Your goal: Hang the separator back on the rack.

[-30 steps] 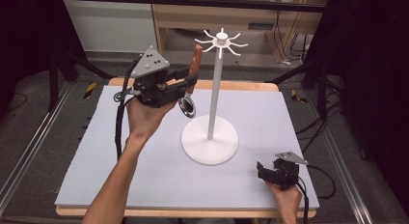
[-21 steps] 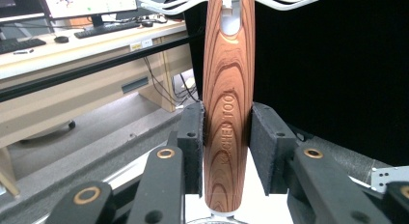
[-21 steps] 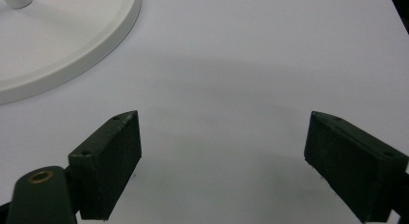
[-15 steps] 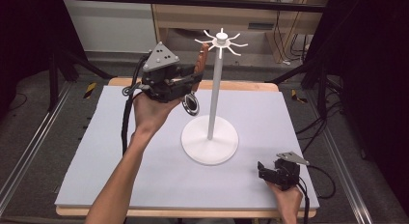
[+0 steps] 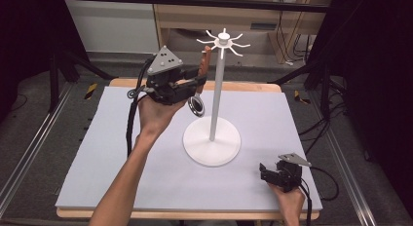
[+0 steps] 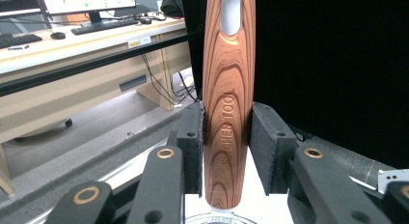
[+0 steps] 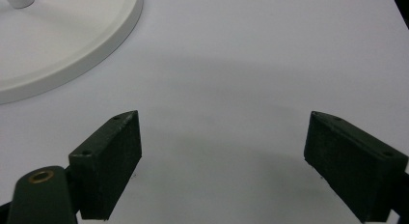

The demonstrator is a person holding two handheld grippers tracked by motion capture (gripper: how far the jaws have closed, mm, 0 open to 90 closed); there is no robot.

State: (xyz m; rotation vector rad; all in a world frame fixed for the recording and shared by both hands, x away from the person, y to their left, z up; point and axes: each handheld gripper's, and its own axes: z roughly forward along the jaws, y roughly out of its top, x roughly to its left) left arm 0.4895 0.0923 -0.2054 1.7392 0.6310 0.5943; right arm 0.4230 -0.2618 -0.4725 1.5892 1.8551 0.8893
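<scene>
Grey tabletop point(image 5: 122, 153), white hook stand point(image 5: 213, 114).
Left gripper point(image 6: 225, 147) fingers clamp wooden handle point(image 6: 227, 98) stamped "KITCHEN TOOL"; right gripper point(image 7: 222, 161) fingers spread, empty.

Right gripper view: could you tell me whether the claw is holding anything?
No, the right claw stands wide open over the bare white mat.

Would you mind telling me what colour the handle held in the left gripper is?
Reddish-brown with a wood-grain pattern; the handle shows best in the left gripper view.

The left gripper point(image 5: 197, 80) is raised on an outstretched forearm, fingers point(image 6: 193, 137) clamped together. The right gripper point(image 5: 265, 171) rests low, fingers point(image 7: 108, 161) spread wide apart.
</scene>
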